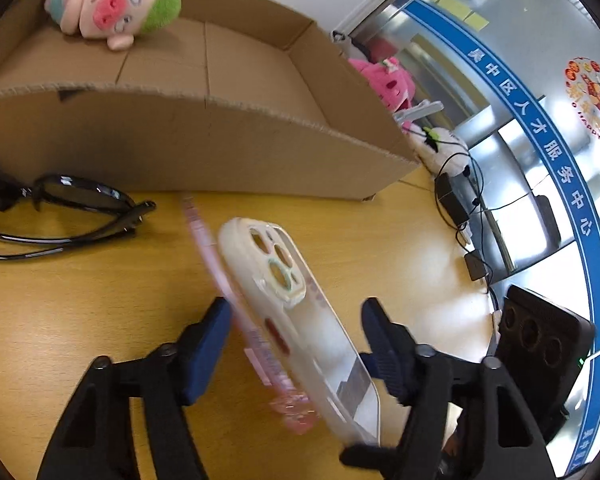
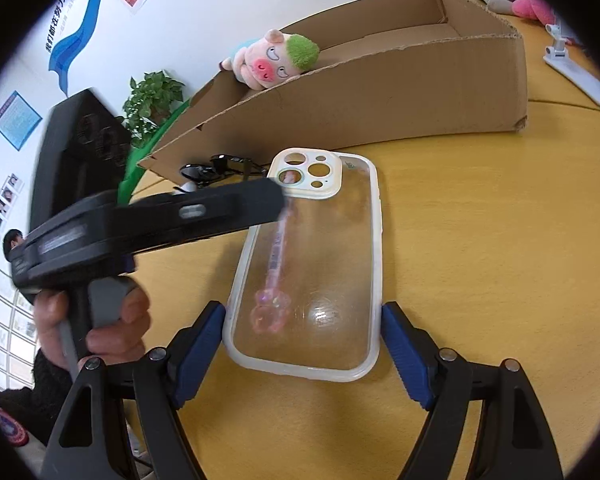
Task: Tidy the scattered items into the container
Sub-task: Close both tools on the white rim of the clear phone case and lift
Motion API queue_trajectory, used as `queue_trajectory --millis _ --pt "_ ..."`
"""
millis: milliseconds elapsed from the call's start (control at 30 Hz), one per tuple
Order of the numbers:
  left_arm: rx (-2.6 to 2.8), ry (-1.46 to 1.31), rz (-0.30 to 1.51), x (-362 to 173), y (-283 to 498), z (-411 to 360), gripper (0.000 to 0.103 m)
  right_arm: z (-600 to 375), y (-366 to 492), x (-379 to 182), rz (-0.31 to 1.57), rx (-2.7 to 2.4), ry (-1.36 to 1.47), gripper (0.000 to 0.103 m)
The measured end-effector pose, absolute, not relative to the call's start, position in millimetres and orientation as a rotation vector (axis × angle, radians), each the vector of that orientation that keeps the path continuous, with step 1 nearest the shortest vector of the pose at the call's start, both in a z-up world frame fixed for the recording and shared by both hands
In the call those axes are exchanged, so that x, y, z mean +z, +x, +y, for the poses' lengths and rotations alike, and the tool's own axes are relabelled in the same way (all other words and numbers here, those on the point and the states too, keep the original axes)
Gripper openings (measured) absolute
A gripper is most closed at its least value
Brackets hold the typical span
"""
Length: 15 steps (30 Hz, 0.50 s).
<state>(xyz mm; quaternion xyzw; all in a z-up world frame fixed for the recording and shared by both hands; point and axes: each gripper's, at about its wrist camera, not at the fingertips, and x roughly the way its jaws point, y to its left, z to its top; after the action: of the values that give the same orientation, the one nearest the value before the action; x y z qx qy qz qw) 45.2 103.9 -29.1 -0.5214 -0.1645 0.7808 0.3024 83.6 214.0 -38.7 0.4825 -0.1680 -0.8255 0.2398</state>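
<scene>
Holding pig plush [image 1: 112,4] alone, cardboard box [image 1: 228,136].

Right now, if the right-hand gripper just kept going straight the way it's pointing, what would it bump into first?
Probably the clear phone case, which lies between the right gripper's fingers. Beyond it stands the cardboard box. Depth is hard to judge here.

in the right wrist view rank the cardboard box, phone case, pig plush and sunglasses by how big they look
1. cardboard box
2. phone case, though it lies closest to the camera, which enlarges it
3. pig plush
4. sunglasses, partly hidden behind the left gripper, so unsure
</scene>
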Motion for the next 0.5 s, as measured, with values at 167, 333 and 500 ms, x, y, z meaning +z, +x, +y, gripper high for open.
queue_trajectory --millis 167,333,500 --pt "2.050 -1.386 -0.486 -39.0 48.1 98.8 0.026 205.2 89.9 -40.0 -0.421 -2.235 1.284 0.079" --pt "2.129 -1.376 -0.544 -32.2 54.3 81.0 0.020 203.2 84.1 -41.0 -0.440 -2.209 1.283 0.079" --pt "2.215 -1.373 -0.576 -23.8 60.8 71.4 0.019 189.3 83.9 -31.0 -0.329 -2.272 1.291 0.080"
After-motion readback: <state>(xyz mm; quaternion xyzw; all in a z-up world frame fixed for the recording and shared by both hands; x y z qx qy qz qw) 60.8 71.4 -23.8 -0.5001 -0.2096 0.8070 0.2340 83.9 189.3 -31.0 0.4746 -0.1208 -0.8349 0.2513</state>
